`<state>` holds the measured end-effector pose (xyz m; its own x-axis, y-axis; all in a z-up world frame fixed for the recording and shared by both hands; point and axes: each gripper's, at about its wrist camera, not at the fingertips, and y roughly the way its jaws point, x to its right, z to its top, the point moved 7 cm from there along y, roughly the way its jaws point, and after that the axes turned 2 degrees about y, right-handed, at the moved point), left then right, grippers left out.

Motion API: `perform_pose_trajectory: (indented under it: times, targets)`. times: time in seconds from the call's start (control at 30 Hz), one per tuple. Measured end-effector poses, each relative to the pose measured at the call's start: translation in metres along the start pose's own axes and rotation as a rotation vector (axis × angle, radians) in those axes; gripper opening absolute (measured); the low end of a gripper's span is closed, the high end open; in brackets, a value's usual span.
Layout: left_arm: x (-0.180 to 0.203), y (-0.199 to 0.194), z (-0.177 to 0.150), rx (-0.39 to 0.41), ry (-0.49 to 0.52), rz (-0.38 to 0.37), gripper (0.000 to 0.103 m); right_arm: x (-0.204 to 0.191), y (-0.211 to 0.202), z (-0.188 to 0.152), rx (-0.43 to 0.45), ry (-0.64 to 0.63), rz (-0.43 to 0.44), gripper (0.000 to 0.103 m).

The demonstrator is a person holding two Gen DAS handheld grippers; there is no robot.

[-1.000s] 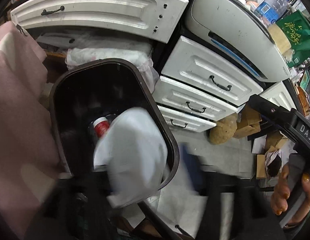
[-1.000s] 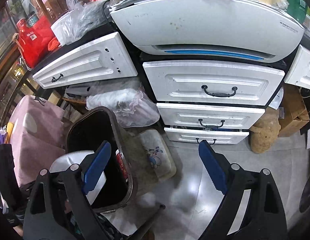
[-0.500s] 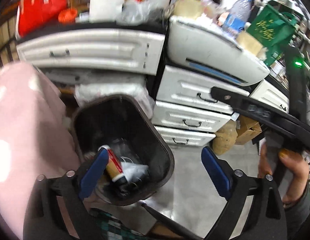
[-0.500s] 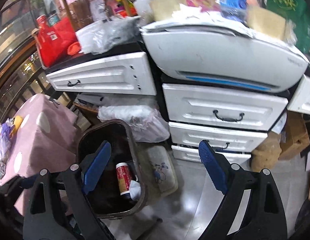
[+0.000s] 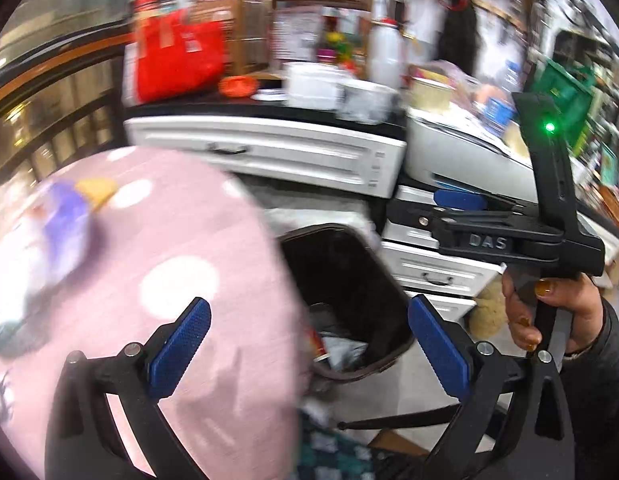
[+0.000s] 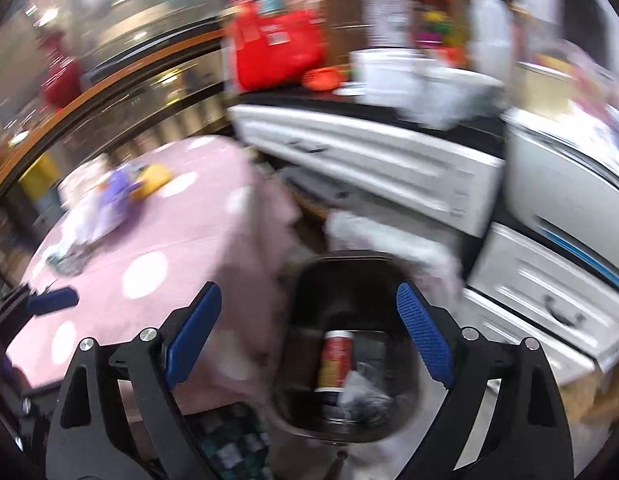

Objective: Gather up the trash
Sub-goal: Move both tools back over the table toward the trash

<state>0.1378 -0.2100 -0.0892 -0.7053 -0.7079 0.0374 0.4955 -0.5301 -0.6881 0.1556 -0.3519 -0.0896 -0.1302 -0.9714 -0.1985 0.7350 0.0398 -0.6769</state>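
Both spread, nothing between: left hand-held gripper [image 5: 307, 354] (jaws just opened wider), right hand-held gripper [image 6: 309, 336]; bin [image 6: 305, 280] ahead below.

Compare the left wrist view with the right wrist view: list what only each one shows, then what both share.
Only the left wrist view: the person's hand gripping the right gripper's handle, and a green light.
Only the right wrist view: the red can seen whole inside the bin.
Both: the dark bin, the pink dotted tablecloth, the red bag, white drawers, and open, empty jaws.
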Motion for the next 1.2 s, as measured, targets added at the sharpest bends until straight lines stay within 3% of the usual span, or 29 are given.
perform_pose_trajectory:
  times: [0.1,0.4,0.53,0.63,0.8,1.03,1.2]
  targets:
    - [-0.04,-0.021,-0.013,0.005,-0.053,0.089,0.097,-0.055,0.011,0.004,-0.022,-0.106,0.098,0.088]
    - [-0.159,-0.094,-0.07,-0.003,-0.231,0.339,0.097,-0.249,0.023,-0.007,-0.117,-0.582,0.532,0.088]
    - [-0.21,-0.129,-0.097,0.016,-0.363,0.432,0.097,-0.314,0.04,-0.016,-0.172,-0.751,0.603,0.085]
    - [-0.236,-0.152,-0.111,0.047,-0.438,0.477,0.097,-0.35,0.063,-0.019,-0.22,-0.84,0.609,0.08]
    - [-0.257,-0.169,-0.127,0.064,-0.497,0.503,0.097,-0.388,0.114,-0.01,-0.278,-0.944,0.548,0.073]
    - [-0.263,-0.165,-0.138,0.044,-0.488,0.497,0.097,-0.412,0.142,0.0,-0.312,-1.059,0.494,0.071]
    - [-0.266,-0.157,-0.14,0.036,-0.496,0.467,0.097,-0.424,0.158,-0.013,-0.357,-1.205,0.435,0.071]
